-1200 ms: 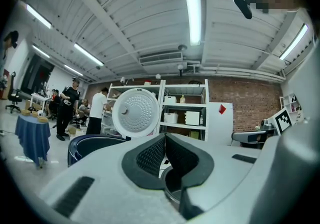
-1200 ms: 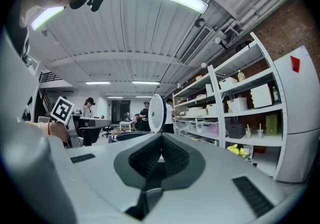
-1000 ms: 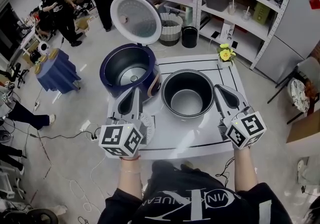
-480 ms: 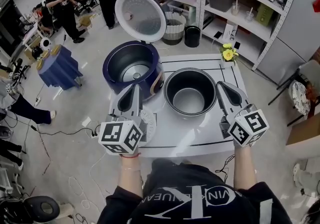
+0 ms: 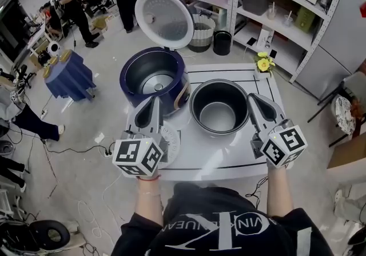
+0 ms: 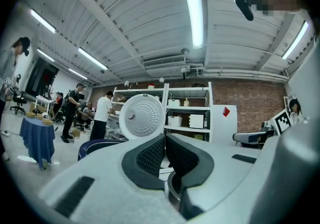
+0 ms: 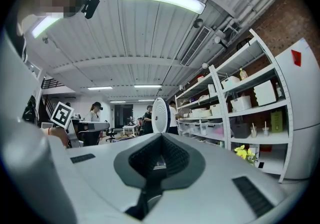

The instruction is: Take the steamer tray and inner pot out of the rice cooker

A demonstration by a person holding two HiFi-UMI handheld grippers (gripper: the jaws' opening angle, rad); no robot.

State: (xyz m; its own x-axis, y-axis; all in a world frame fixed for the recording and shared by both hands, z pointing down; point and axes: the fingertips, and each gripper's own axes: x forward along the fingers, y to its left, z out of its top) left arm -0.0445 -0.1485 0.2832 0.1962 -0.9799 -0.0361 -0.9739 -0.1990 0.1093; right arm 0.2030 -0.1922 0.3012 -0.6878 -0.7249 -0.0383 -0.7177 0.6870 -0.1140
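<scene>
We see a white counter [image 5: 220, 156] bearing a navy rice cooker [image 5: 153, 78] at its far left corner, an inner pot [image 5: 219, 106] mid-counter, a steamer tray [image 5: 171, 138] by the left edge, and yellow flowers [image 5: 263, 64] at the far right corner.

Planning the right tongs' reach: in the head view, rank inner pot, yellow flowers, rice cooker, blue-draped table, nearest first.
1. inner pot, directly left of the right tongs.
2. yellow flowers, ahead, slightly right.
3. rice cooker, left past the pot.
4. blue-draped table, far left.
</scene>
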